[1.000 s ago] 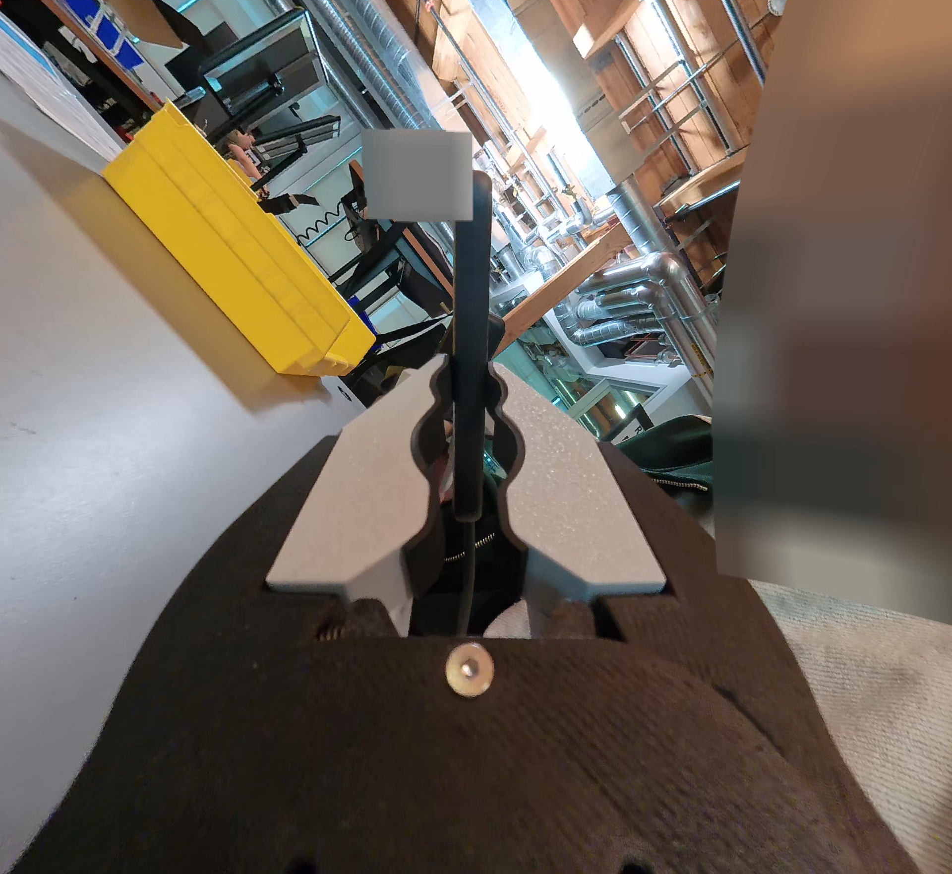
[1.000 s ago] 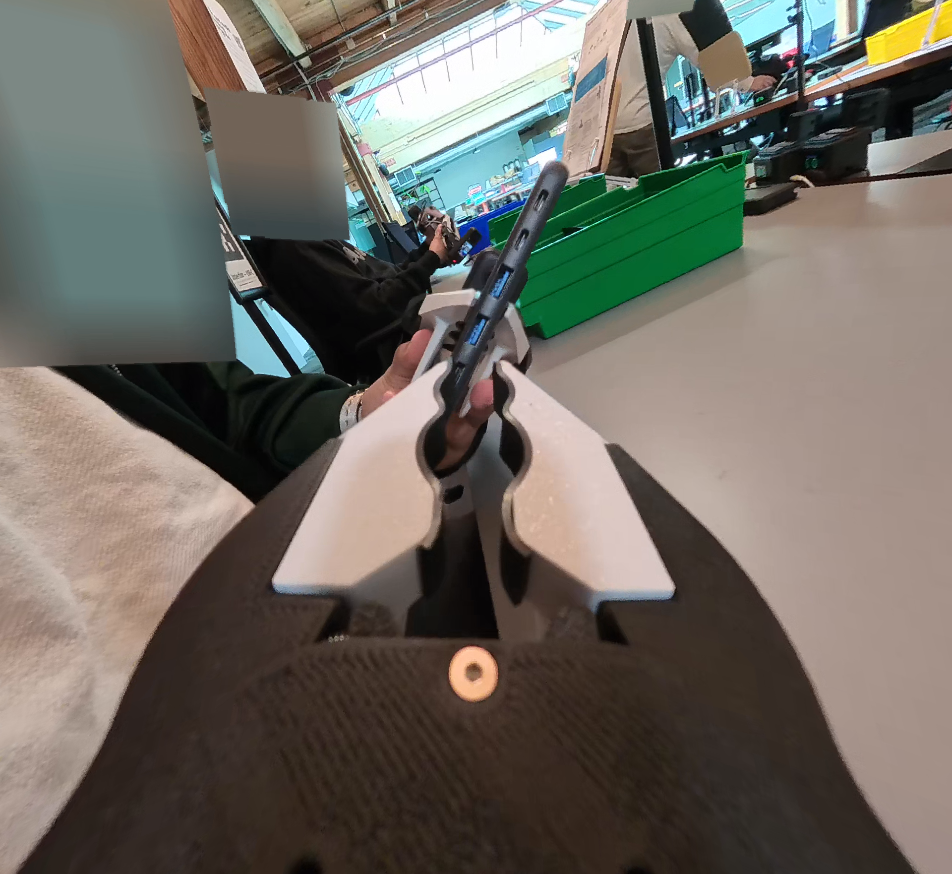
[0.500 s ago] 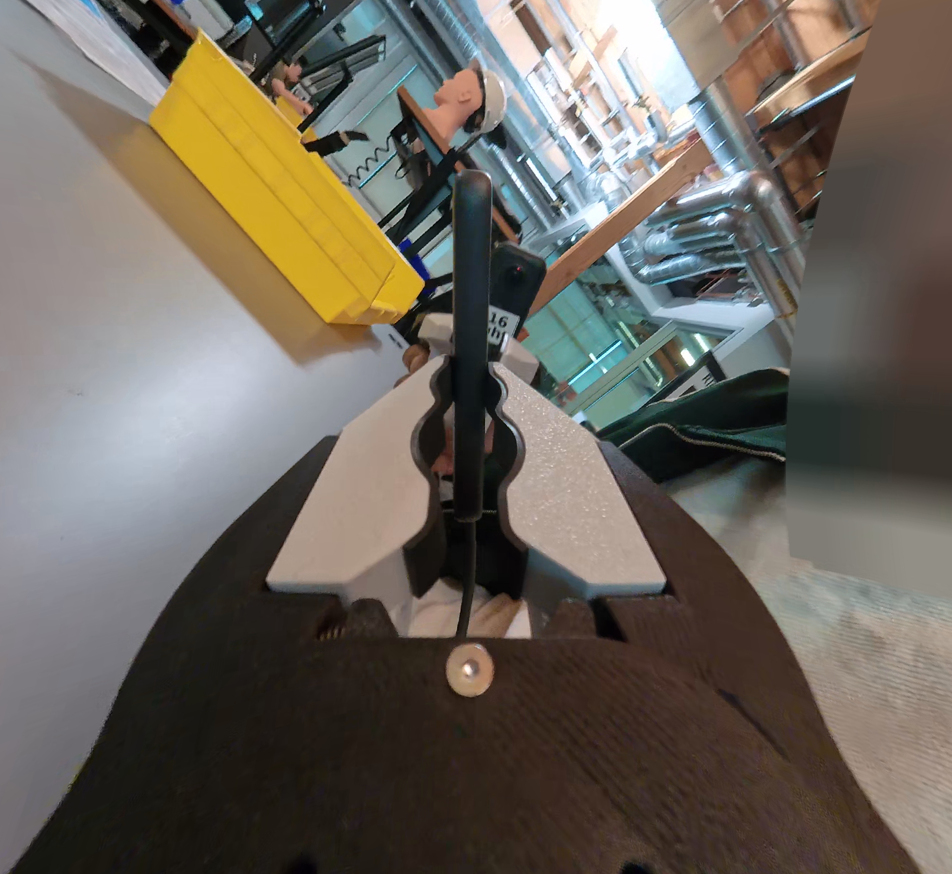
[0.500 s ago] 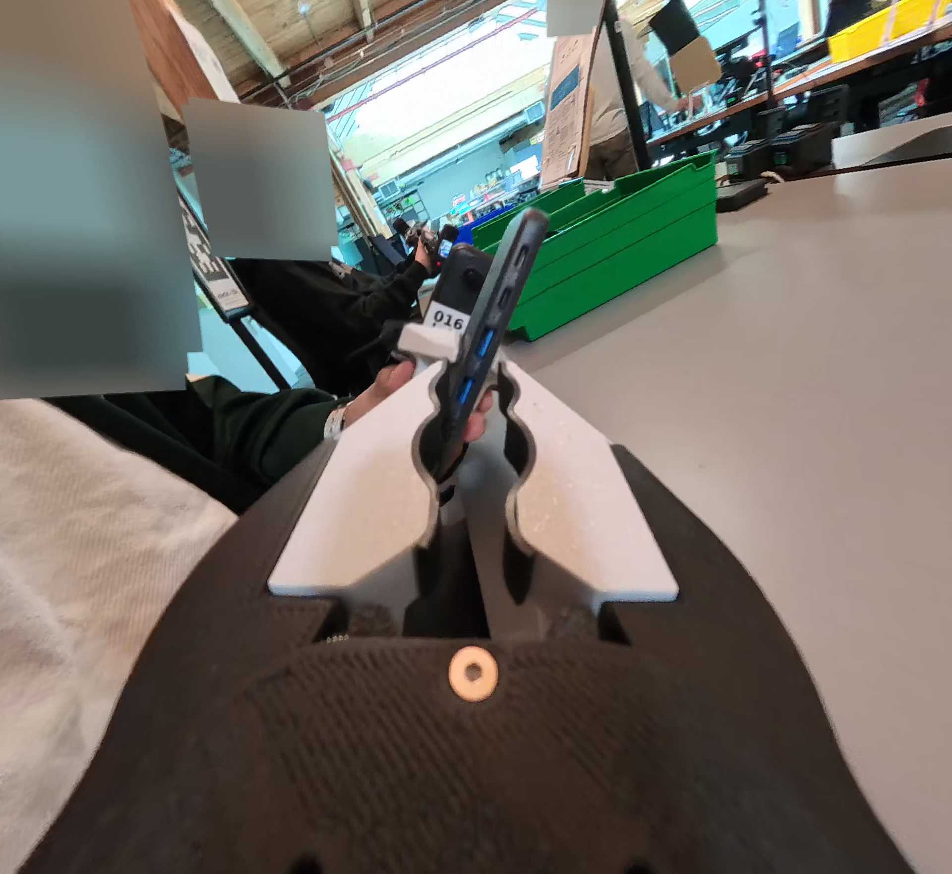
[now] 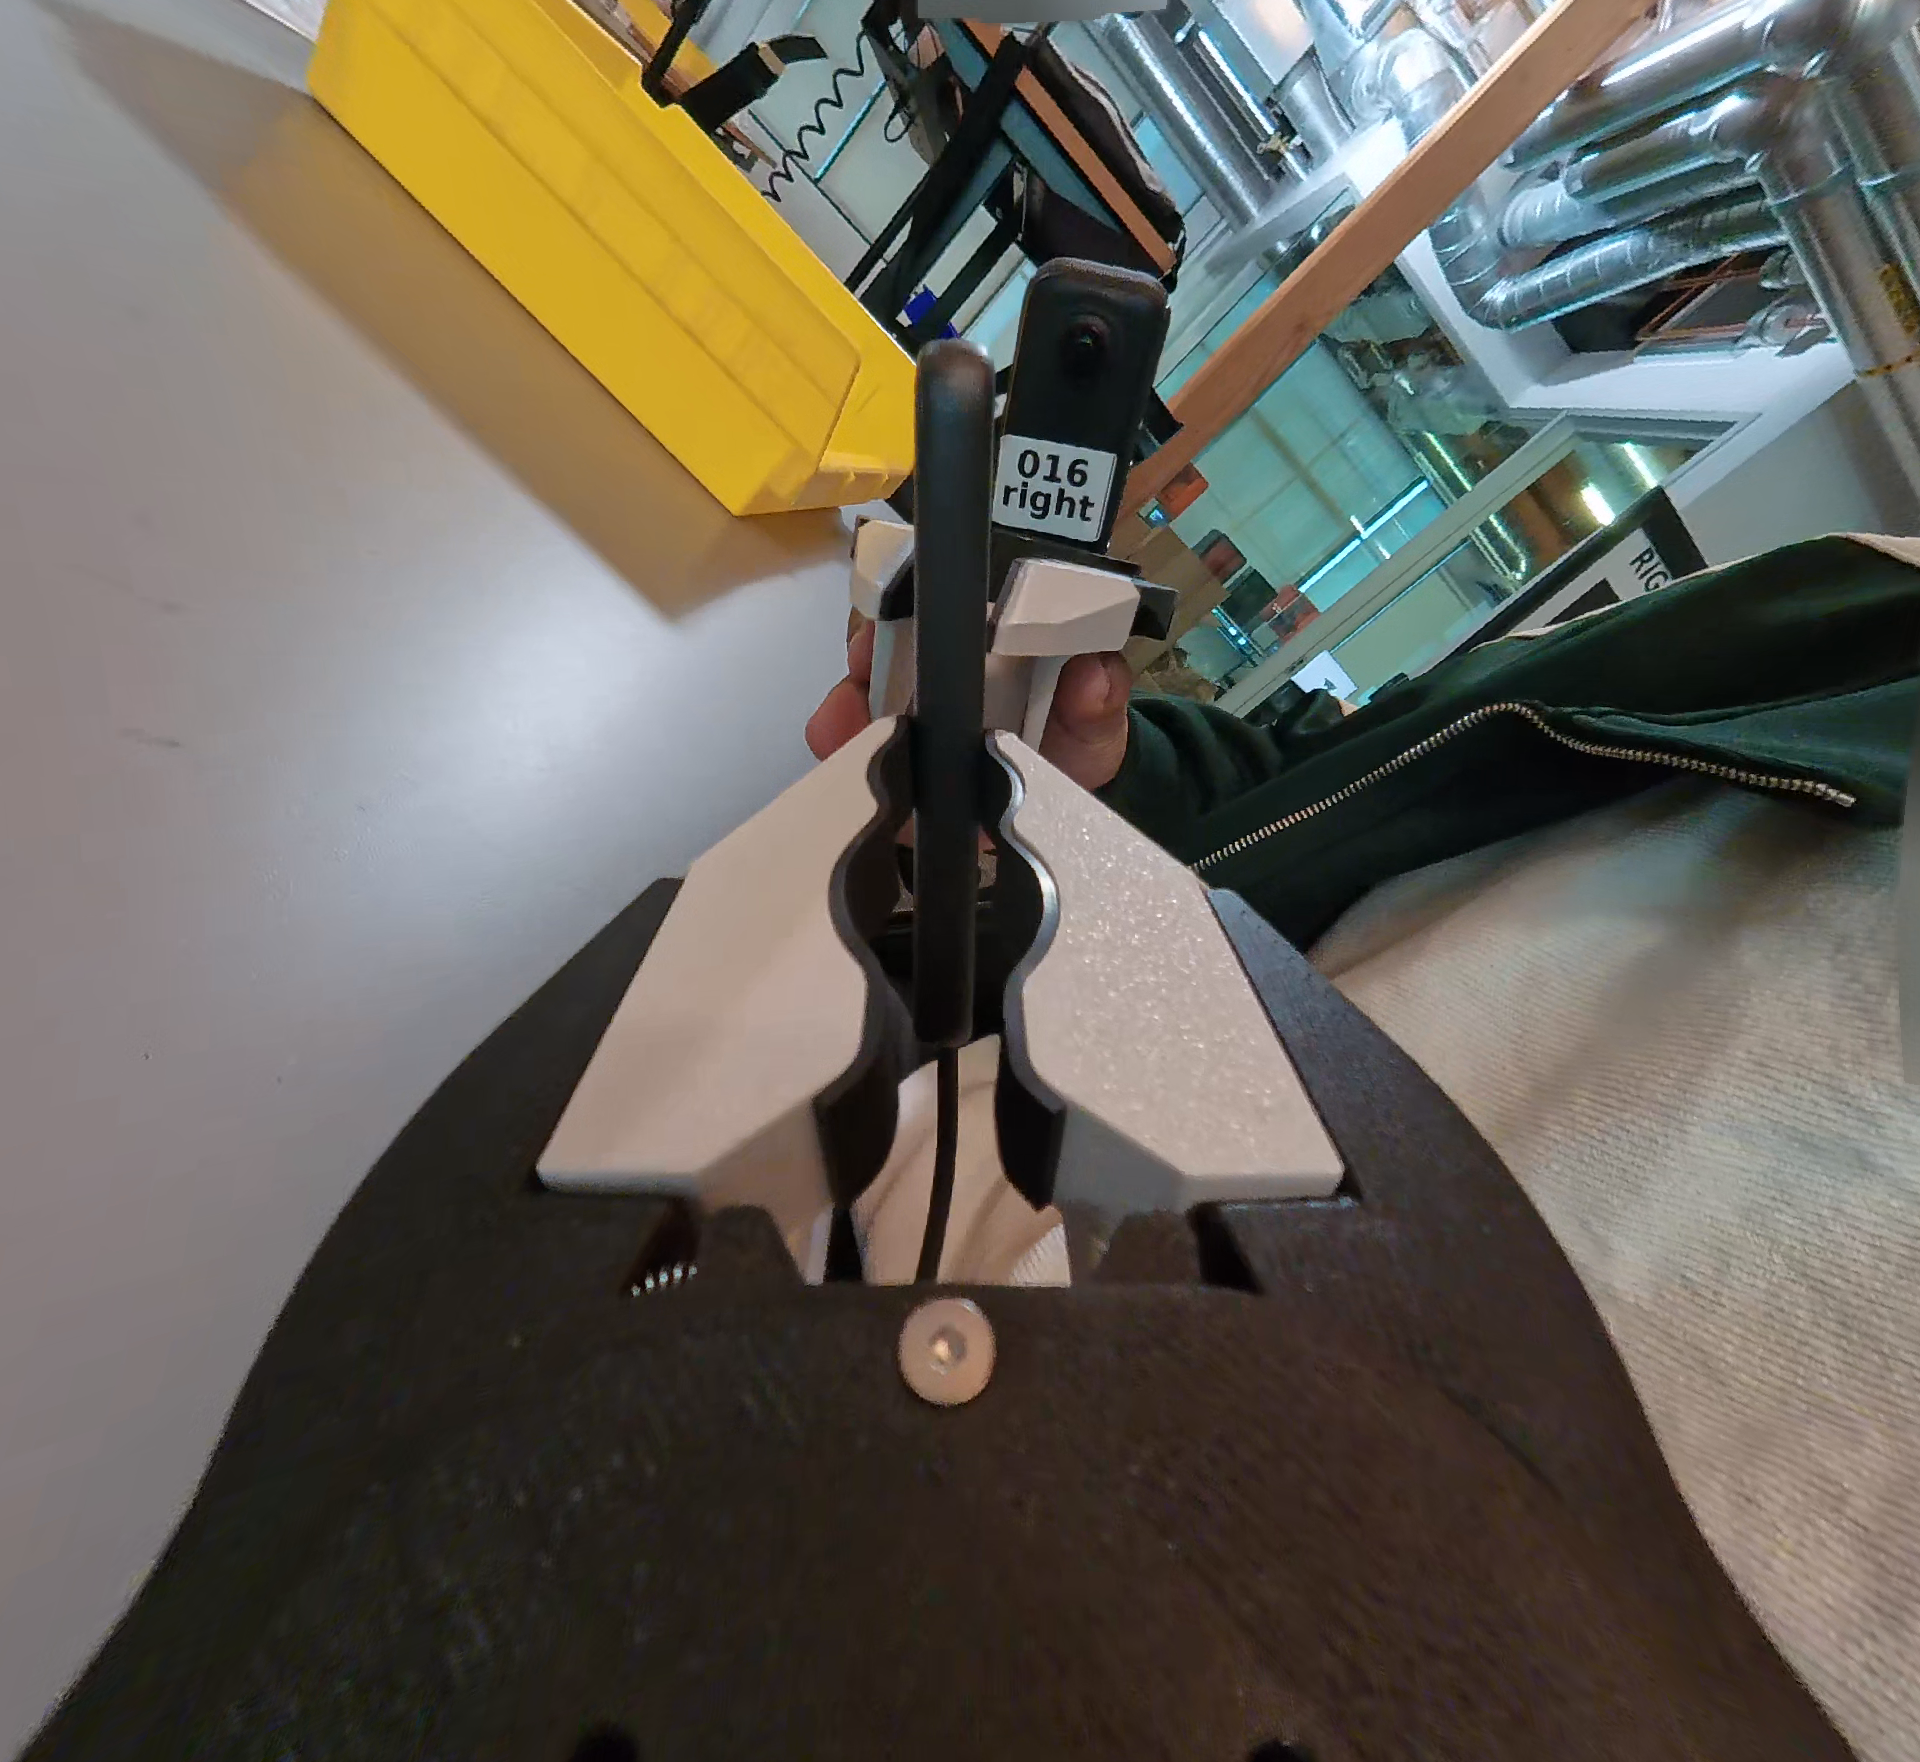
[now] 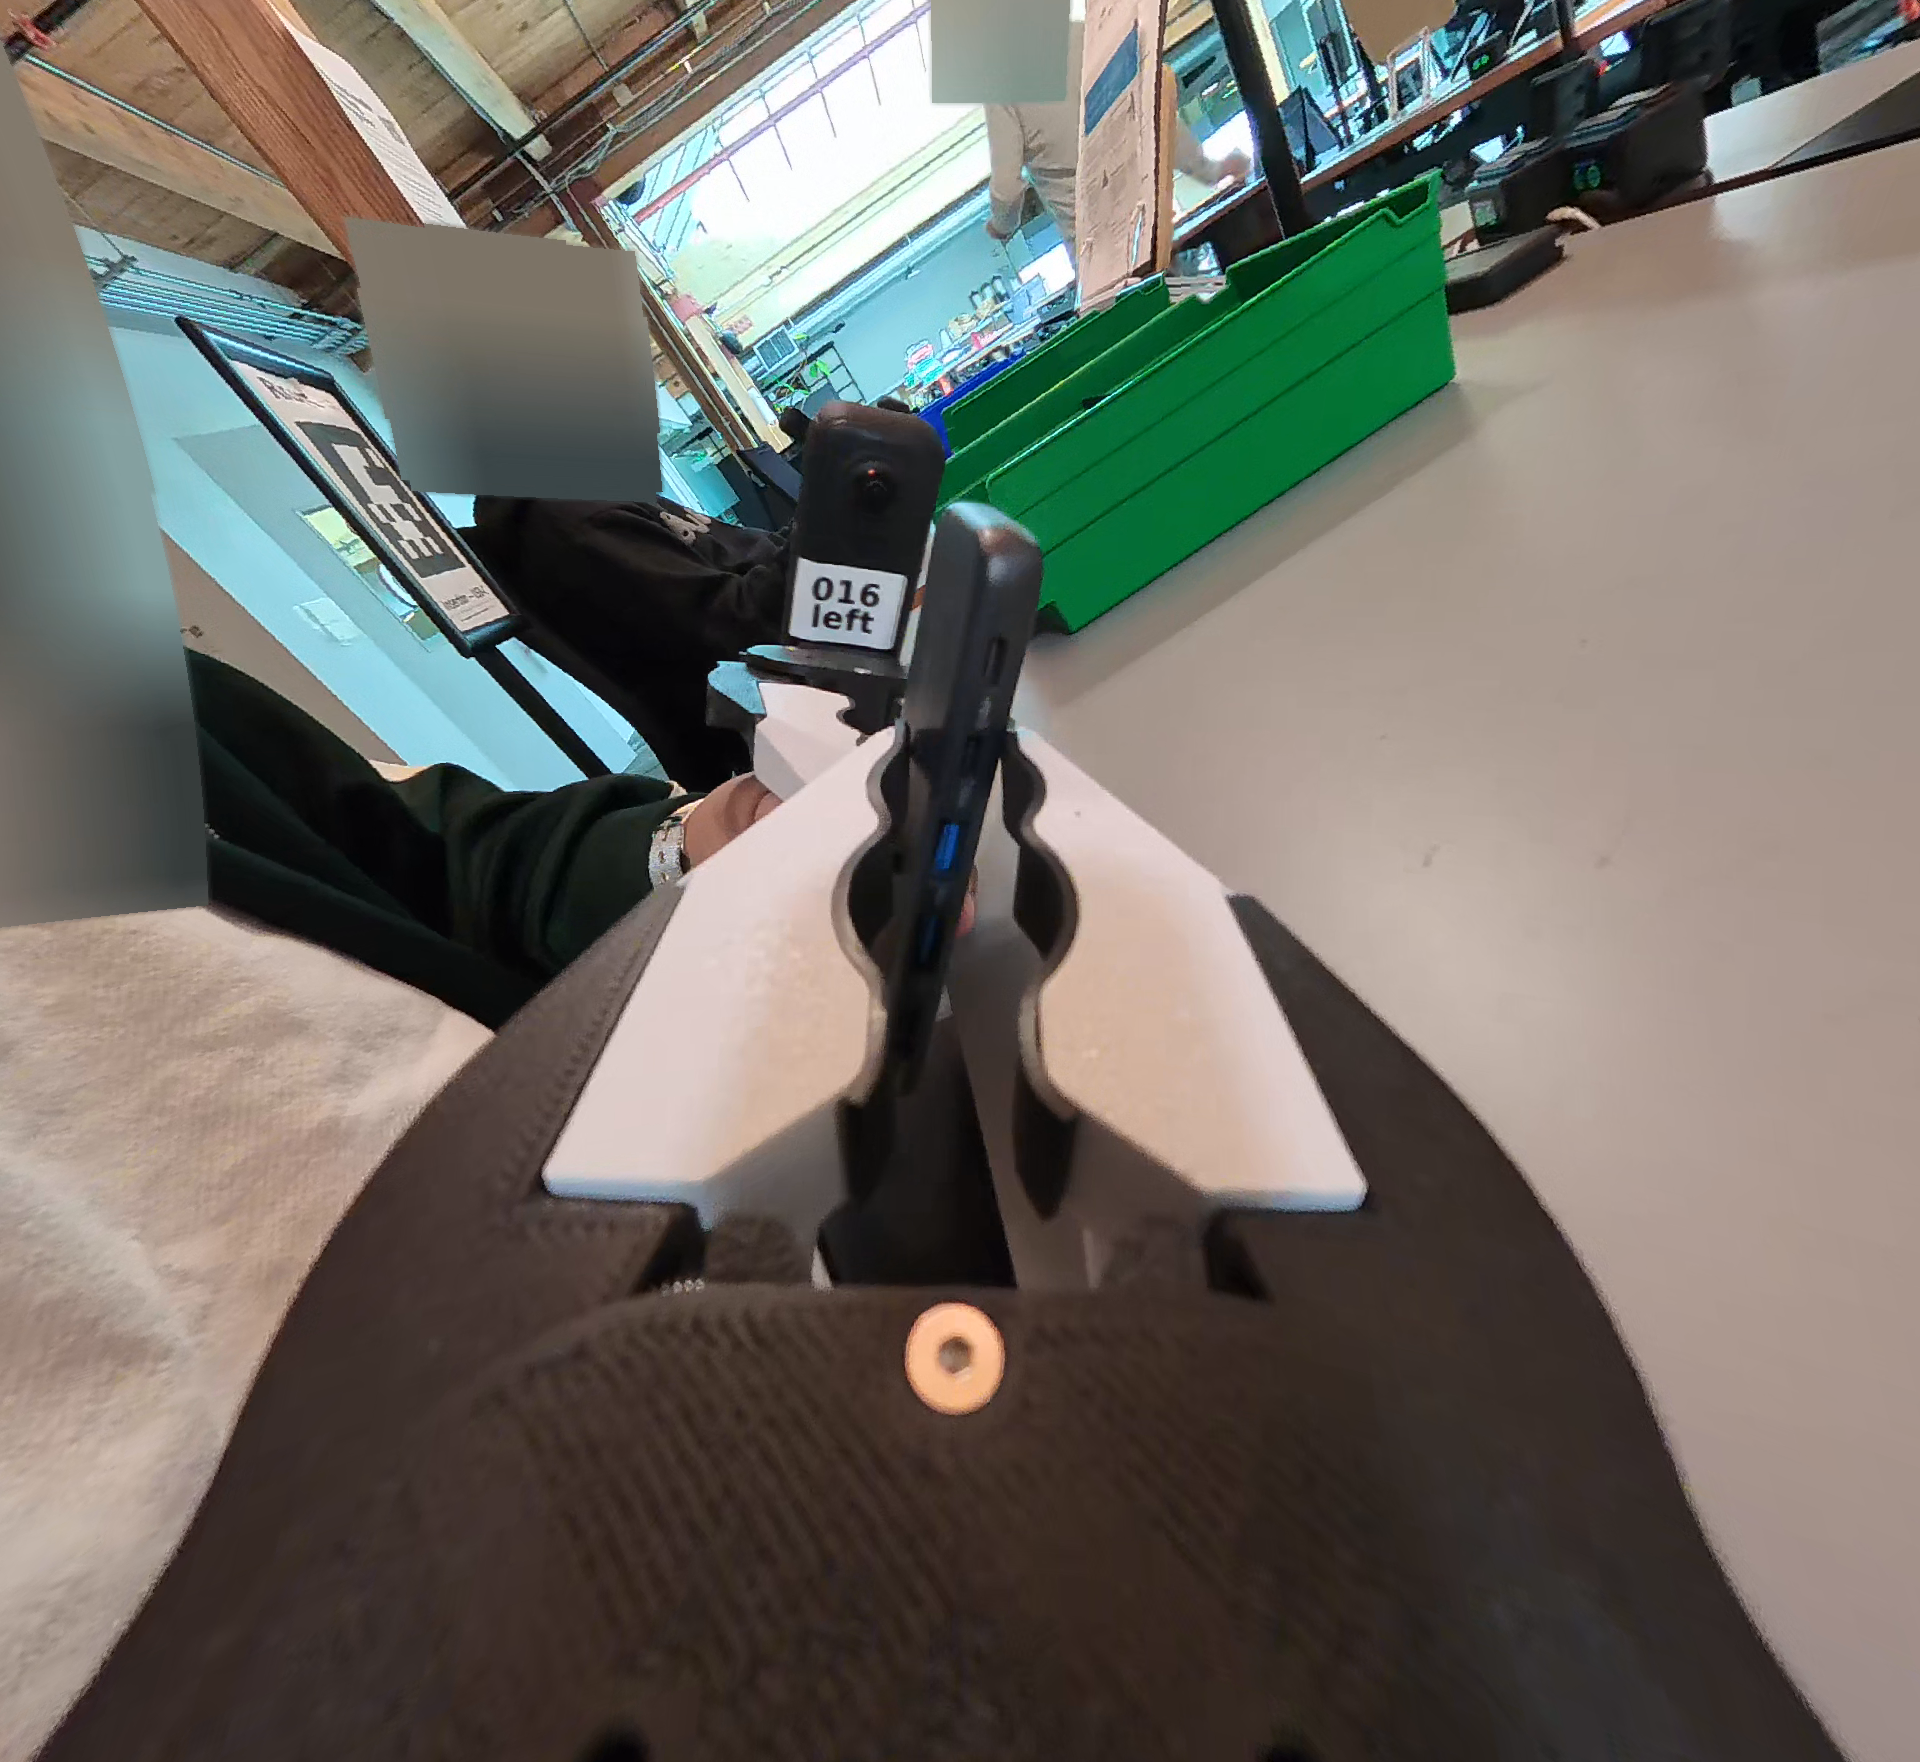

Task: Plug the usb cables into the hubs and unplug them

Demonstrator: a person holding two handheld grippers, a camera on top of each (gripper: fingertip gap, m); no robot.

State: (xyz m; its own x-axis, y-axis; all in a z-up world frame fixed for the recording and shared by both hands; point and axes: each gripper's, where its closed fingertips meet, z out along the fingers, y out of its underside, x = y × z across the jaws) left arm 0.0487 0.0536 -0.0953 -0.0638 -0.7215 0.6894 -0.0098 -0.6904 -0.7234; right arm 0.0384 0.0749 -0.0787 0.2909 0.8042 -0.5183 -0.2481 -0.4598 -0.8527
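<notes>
Change since earlier frames: both views have tipped down from the ceiling toward the bench; the two claws now face each other closely, and each wrist camera shows the other claw's camera just behind the held hub.
Hub (image 6: 961,746): dark slim bar, held on edge in the air over the bench edge, near the person's lap; blue ports (image 6: 948,845) show along its narrow side, all empty as far as visible.
Hub, left view (image 5: 948,673): seen edge-on as a black blade with a thin lead (image 5: 940,1162) running out of its near end.
Right claw (image 6: 956,756): closed on the hub, pinching it at mid-length.
Left claw (image 5: 948,756): closed on the same hub, judging by both views, nearer the lead end.
USB cables: none in view apart from the hub's own lead; no plug is seen in either claw.
Progress: judged early or between cycles; no cable is seated in a visible port, so plugging and unplugging both remain for this hub.
Next need: one claw must let go to fetch a plug while the other steadies the hub.
Bench (image 6: 1455,777): pale grey, bare near the claws.
Green bin (image 6: 1226,445): on the bench, well beyond the right claw.
Yellow bin (image 5: 582,237): on the bench, well beyond the left claw.
Person: dark green sleeve (image 5: 1558,756) and pale trousers close by.
</notes>
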